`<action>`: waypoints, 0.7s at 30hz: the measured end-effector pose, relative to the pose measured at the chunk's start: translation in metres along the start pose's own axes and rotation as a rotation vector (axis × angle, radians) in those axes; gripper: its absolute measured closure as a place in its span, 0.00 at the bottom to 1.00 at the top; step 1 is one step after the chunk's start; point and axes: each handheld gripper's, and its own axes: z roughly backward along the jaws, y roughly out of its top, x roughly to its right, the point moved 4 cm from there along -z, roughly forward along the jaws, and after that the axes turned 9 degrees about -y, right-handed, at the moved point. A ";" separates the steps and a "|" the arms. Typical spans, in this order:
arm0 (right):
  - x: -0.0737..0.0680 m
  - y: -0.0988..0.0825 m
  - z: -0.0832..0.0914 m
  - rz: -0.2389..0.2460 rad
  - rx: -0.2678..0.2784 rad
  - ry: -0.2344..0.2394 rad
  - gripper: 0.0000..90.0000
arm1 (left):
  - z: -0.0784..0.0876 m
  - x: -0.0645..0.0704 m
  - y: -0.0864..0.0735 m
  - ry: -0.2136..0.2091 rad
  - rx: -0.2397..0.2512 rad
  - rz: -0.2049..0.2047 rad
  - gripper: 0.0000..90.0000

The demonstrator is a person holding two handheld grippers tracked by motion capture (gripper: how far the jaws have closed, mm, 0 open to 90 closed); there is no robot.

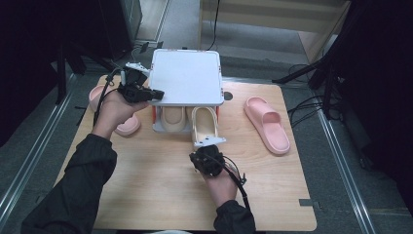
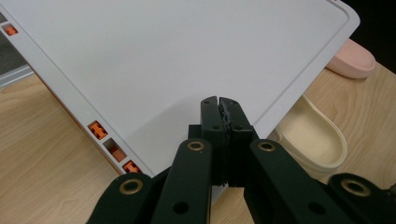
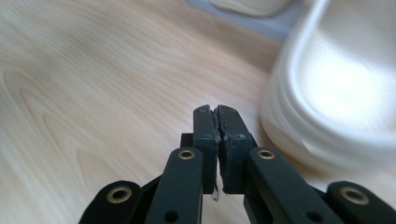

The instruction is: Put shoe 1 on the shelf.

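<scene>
Partly, rack top hides cream slippers.

Open table on your near side, rack blocking the far middle

Your front half of the table is bare; at twelve o'clock the white rack (cream slippers beneath) blocks, pink slippers at two and ten.

Even overhead light, dark surroundings, motion blur on the cream slipper.
</scene>
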 end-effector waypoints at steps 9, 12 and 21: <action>0.031 -0.023 0.015 -0.033 -0.050 -0.014 0.97 | 0.000 0.000 0.000 -0.004 0.002 0.009 0.99; 0.039 -0.025 0.013 -0.026 -0.066 -0.042 0.97 | 0.000 0.000 0.000 -0.003 0.002 0.008 0.99; 0.053 -0.021 -0.005 -0.045 -0.090 -0.073 0.98 | 0.000 0.000 0.000 -0.005 0.002 0.011 0.99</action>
